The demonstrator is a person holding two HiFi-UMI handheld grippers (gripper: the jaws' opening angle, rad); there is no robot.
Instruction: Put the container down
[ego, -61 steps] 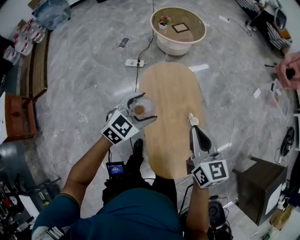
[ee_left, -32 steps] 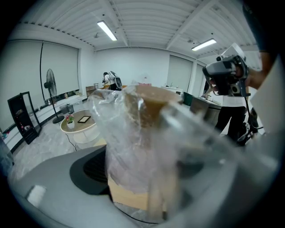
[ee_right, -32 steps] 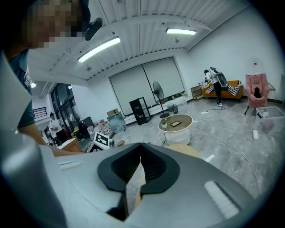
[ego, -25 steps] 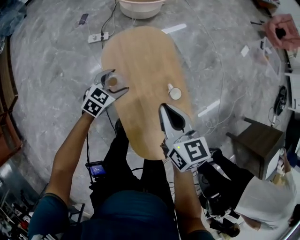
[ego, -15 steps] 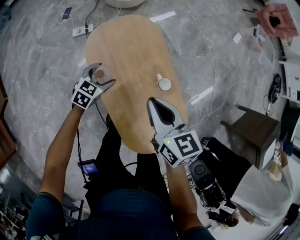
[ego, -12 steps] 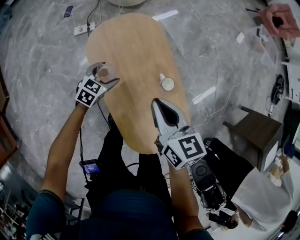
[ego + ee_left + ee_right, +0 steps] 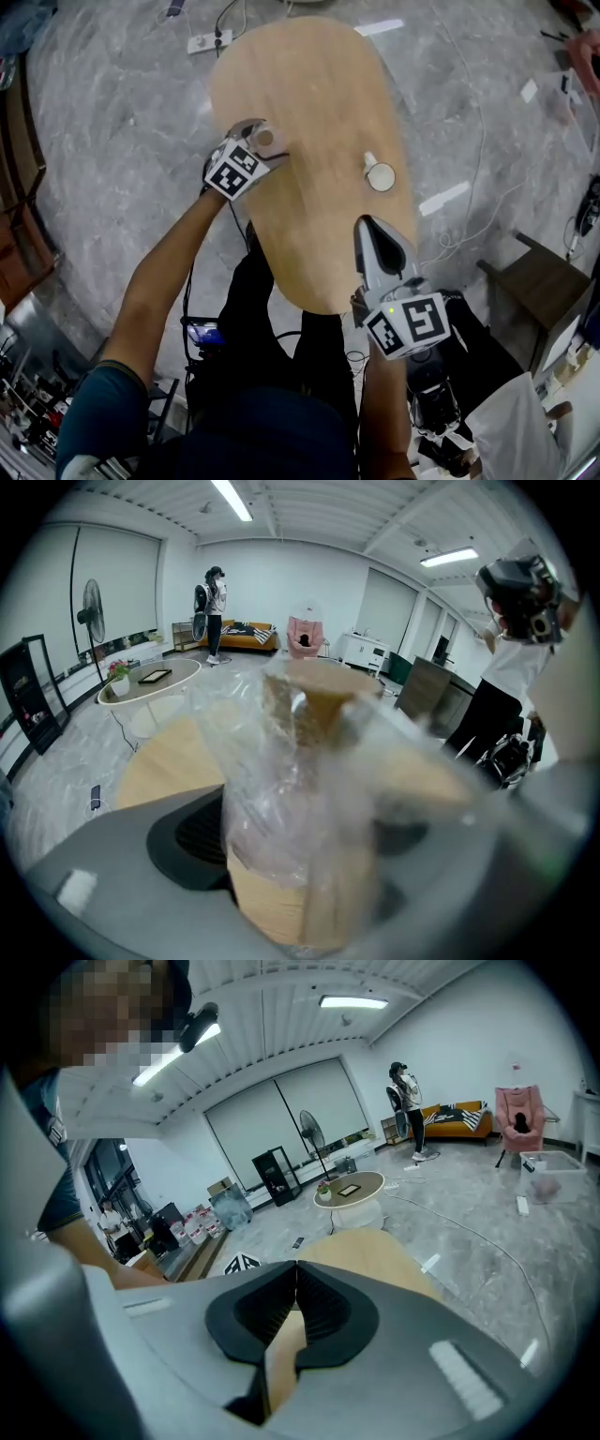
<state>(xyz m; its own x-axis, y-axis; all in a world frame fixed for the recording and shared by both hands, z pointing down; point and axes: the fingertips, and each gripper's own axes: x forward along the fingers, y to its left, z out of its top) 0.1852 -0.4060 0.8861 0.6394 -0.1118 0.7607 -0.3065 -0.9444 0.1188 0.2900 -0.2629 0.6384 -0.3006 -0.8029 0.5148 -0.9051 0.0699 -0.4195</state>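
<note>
A clear plastic container (image 7: 262,140) with a brown top sits between the jaws of my left gripper (image 7: 266,143), just inside the left edge of the oval wooden table (image 7: 319,103). Whether its base touches the wood I cannot tell. In the left gripper view the container (image 7: 300,771) fills the gap of the left gripper (image 7: 309,799), and the widely spread jaws press on it from both sides. My right gripper (image 7: 369,223) hovers over the table's near end. It is shut with nothing in it, and its pads meet in the right gripper view (image 7: 295,1269).
A small white round lid-like piece (image 7: 380,175) lies on the table to the right of the middle. On the marble floor are a power strip (image 7: 208,42), cables and a dark stool (image 7: 544,300). A low round white table (image 7: 150,679) stands farther off.
The head view has swung, so the table sits more to the right in the picture. My left gripper still grips the container by the table's left edge. The right gripper stays shut.
</note>
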